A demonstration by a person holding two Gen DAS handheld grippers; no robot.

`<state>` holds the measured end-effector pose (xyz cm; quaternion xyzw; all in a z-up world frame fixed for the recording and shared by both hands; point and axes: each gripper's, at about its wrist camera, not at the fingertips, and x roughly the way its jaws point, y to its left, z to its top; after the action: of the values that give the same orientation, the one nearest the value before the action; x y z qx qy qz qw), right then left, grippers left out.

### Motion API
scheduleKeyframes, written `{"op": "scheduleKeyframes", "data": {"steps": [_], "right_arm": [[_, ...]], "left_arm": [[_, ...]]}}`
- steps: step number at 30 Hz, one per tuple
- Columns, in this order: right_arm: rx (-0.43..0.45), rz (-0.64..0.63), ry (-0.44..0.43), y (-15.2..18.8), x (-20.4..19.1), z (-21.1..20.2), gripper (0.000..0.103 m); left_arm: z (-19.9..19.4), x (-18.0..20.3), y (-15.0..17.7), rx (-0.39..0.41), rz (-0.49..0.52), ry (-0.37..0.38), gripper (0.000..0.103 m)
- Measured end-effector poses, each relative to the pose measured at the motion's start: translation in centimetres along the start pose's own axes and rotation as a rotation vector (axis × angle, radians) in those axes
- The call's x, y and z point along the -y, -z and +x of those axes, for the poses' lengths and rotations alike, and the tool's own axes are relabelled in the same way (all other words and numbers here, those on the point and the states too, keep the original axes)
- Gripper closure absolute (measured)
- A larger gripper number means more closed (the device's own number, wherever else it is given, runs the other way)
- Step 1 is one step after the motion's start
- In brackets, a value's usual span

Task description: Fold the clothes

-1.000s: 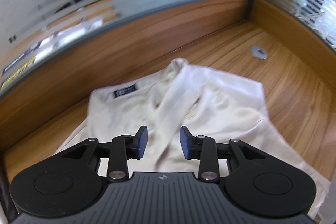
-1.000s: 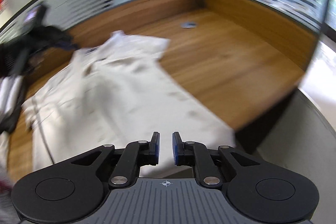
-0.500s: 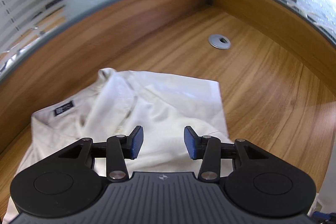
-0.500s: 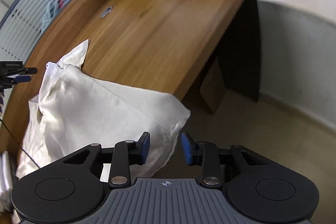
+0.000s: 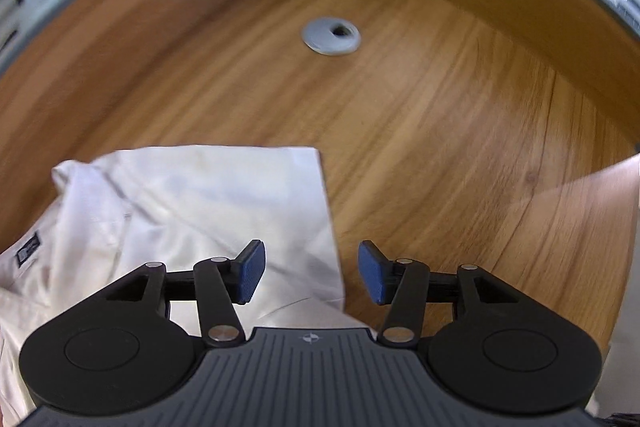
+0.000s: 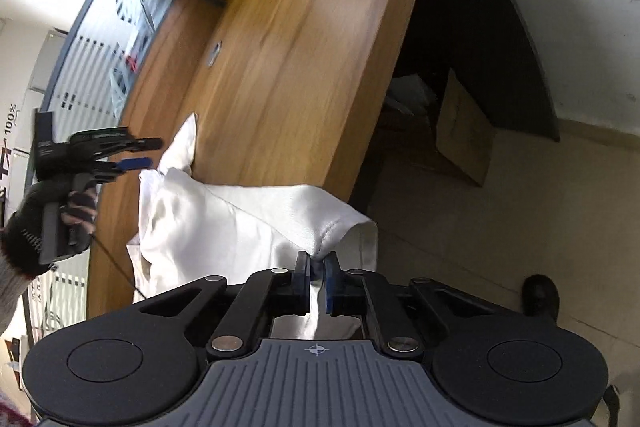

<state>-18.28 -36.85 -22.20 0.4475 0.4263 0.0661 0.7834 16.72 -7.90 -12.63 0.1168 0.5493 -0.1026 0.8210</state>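
My right gripper (image 6: 316,281) is clenched on a bunched fold of the cream-white cloth garment (image 6: 240,223), pinching it between the blue pads at the desk's near edge, where the cloth drapes over the rim toward the tiled floor (image 6: 500,211). The rest of the garment lies on the curved wooden desk (image 6: 288,39), spreading toward 10 o'clock in my right view, with a pointed corner of cloth sticking up at about 11 o'clock. My left gripper (image 5: 311,277) is released, its blue pads spread wide and holding nothing; it hovers over the garment's right edge, with the cloth filling the 9 o'clock side and bare wood at 3 o'clock. A small dark label (image 5: 28,249) sits on the garment at 9 o'clock. A round grey cable grommet (image 5: 331,36) is set in the desk at 12 o'clock, well apart from the cloth. A cardboard box (image 6: 464,135) stands under the desk.
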Motion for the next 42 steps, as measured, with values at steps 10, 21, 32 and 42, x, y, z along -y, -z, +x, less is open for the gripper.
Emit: {"op": "scheduleKeyframes", "data": {"steps": [10,21,32,42], "right_arm": [[0.051,-0.082,0.028,-0.4,-2.0,-1.0,0.095],[0.070,-0.118,0.067,-0.5,-2.8,-1.6,0.095],[0.123,-0.106,0.150,-3.4,-3.2,-2.6,0.096],[0.125,-0.041,0.254,-4.7,-2.0,-2.6,0.100]], "left_arm": [[3.3,2.3,0.2,-0.080,0.190,-0.117,0.047],[2.0,1.4,-2.5,0.006,0.157,-0.038,0.103],[0.7,-0.8,-10.3,0.112,-0.047,0.035,0.103],[0.6,0.8,-10.6,0.134,0.067,0.044,0.089]]}}
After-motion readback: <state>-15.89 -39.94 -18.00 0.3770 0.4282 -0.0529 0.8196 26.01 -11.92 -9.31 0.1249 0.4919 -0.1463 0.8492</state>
